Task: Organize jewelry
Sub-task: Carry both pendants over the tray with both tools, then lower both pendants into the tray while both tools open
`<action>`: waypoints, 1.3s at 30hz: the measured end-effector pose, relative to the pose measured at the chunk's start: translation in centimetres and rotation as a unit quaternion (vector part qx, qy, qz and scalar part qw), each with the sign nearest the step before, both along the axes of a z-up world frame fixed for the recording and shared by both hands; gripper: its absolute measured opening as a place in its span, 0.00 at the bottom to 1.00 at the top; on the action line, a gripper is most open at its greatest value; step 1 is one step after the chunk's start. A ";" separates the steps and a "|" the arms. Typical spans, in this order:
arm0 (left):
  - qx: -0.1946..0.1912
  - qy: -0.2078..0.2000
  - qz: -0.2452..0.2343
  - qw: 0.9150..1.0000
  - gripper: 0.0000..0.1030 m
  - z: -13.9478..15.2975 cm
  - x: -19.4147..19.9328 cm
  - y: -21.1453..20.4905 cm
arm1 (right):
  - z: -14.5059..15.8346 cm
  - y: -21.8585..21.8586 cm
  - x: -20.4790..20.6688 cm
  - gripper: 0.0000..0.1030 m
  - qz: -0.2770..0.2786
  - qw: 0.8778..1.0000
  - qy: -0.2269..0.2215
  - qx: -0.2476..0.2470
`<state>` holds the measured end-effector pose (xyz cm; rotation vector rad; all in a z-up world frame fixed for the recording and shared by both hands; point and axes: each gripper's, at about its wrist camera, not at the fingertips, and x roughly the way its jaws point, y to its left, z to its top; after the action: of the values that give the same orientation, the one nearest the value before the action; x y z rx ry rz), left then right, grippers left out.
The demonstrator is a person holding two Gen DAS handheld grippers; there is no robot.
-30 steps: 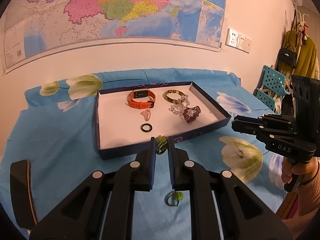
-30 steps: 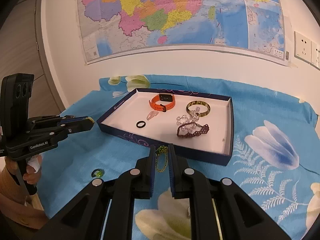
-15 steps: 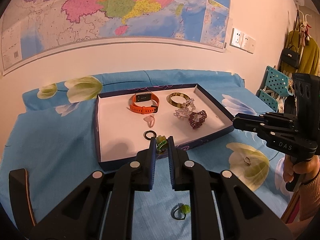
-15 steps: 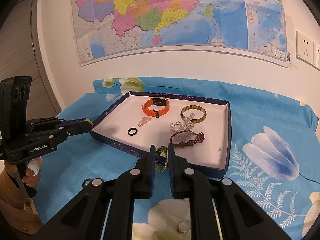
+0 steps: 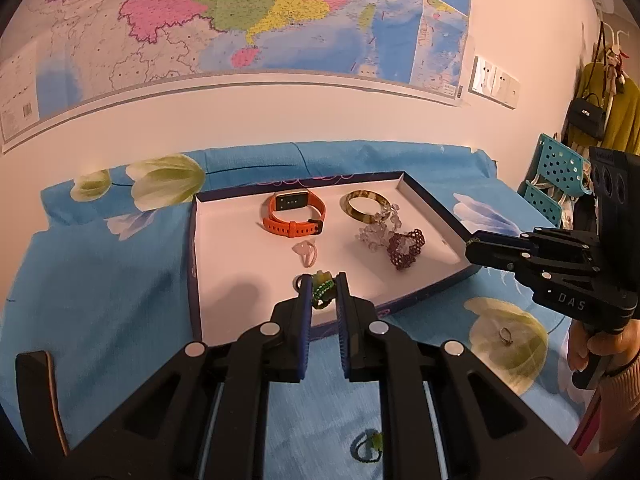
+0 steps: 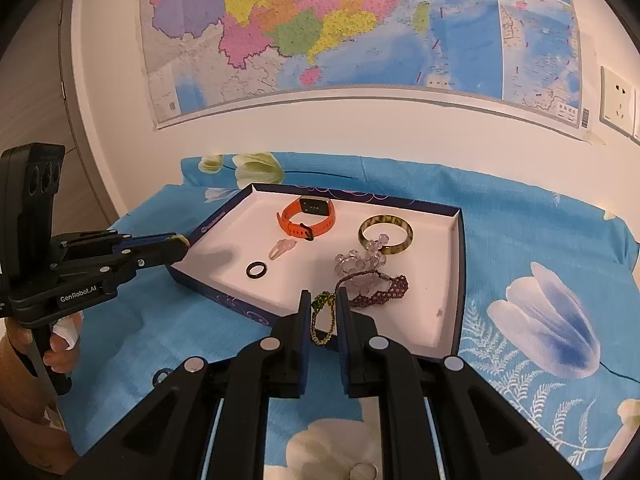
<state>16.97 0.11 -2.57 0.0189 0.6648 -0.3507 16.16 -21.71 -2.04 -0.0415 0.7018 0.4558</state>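
From the left wrist view, the left gripper [image 5: 323, 290] is clenched on a small green beaded piece [image 5: 322, 289], held above the near edge of a shallow dark-blue tray [image 5: 432, 200] on a blue flowered worktop [image 5: 100, 280]. An orange watch [image 5: 294, 216], a bangle [image 5: 366, 206] and a dark red beaded bracelet [image 5: 406, 248] lie inside. A silver ring [image 5: 505, 335] rests on the cloth outside.

From the right wrist view, the right gripper [image 6: 323, 308] is clenched on a thin green-and-gold chain [image 6: 323, 316] that dangles at the tray's near wall. A black ring [image 6: 256, 270] lies in the tray.
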 end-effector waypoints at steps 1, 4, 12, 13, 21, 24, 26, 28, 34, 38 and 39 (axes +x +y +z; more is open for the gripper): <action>0.000 0.001 0.000 1.000 0.12 0.0 0.2 0.0 | 0.0 0.0 0.1 0.10 0.000 1.000 0.001 -0.001; 0.001 0.002 0.002 1.000 0.12 0.0 0.6 -0.1 | -0.2 0.1 0.6 0.10 -0.002 1.000 0.002 -0.004; 0.000 0.009 0.006 1.000 0.12 -0.4 1.7 -0.3 | -0.5 0.0 1.8 0.10 -0.006 1.000 0.006 -0.012; 0.000 0.011 0.006 1.000 0.12 -0.5 1.9 -0.3 | -0.5 0.0 1.9 0.10 -0.006 1.000 0.007 -0.012; 0.002 0.019 0.010 1.000 0.12 -0.9 2.9 -0.5 | -0.9 0.1 2.8 0.10 -0.006 1.000 0.012 -0.018; 0.004 0.020 0.011 1.000 0.12 -1.0 3.2 -0.5 | -0.9 0.1 3.0 0.10 -0.006 1.000 0.013 -0.019; 0.004 0.022 0.011 1.000 0.12 -1.1 3.4 -0.6 | -1.0 0.2 3.2 0.10 -0.007 1.000 0.014 -0.021; 0.004 0.024 0.012 1.000 0.12 -1.2 3.7 -0.6 | -1.1 0.3 3.4 0.10 -0.007 1.000 0.015 -0.023; 0.005 0.036 0.016 0.999 0.12 -1.8 4.6 -0.9 | -1.7 0.5 4.1 0.10 -0.011 0.999 0.025 -0.027; 0.007 0.041 0.018 0.999 0.12 -2.2 5.1 -1.0 | -2.0 0.7 4.5 0.10 -0.009 0.999 0.029 -0.030; 0.008 0.041 0.018 0.999 0.12 -2.3 5.1 -1.1 | -2.1 0.8 4.6 0.10 -0.008 0.999 0.030 -0.032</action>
<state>22.06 -0.95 -4.82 0.0070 0.7488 -0.3129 20.74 -20.90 -4.14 -0.0820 0.7748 0.4201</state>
